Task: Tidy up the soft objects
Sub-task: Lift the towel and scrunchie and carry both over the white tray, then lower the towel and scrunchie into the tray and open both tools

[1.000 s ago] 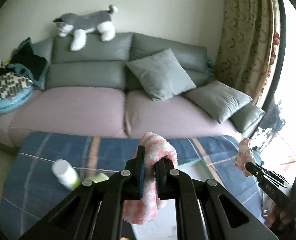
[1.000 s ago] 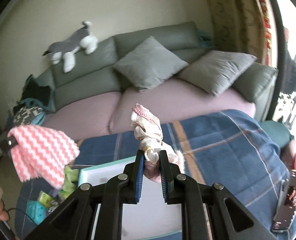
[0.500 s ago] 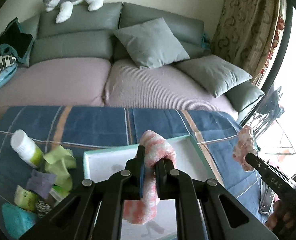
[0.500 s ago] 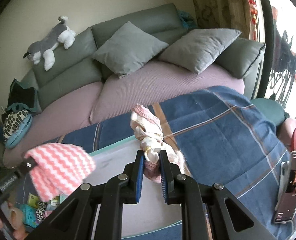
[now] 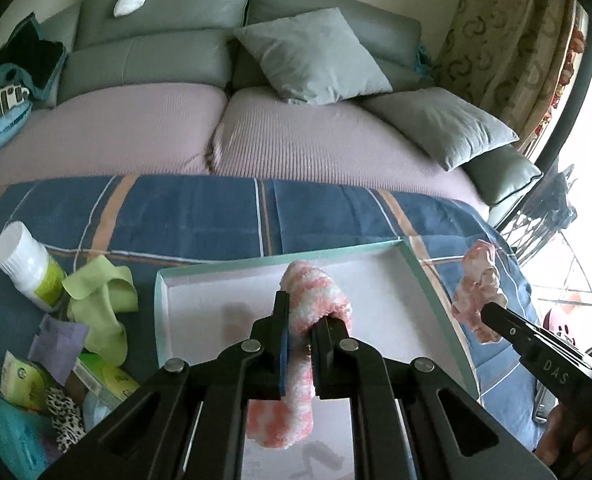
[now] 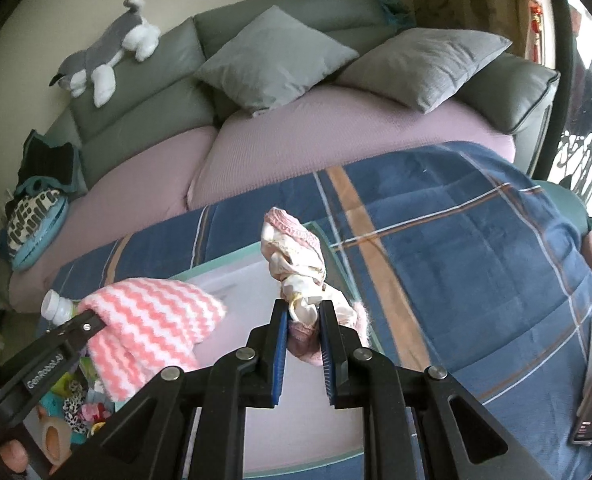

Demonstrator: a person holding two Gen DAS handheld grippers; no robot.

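Both grippers have dropped toward the tray (image 5: pixel 435 280) since a second ago. Left gripper (image 5: pixel 297 326) fingers pinch the fuzzy pink sock (image 5: pixel 307 304), which hangs lengthwise directly over the tray floor; right gripper (image 6: pixel 303 330) fingers pinch a crumpled pink cloth (image 6: pixel 296 256) above the tray's right edge.

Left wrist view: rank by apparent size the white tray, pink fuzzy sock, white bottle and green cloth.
1. white tray
2. pink fuzzy sock, though nearness to the camera inflates it
3. green cloth
4. white bottle, close to the cloth
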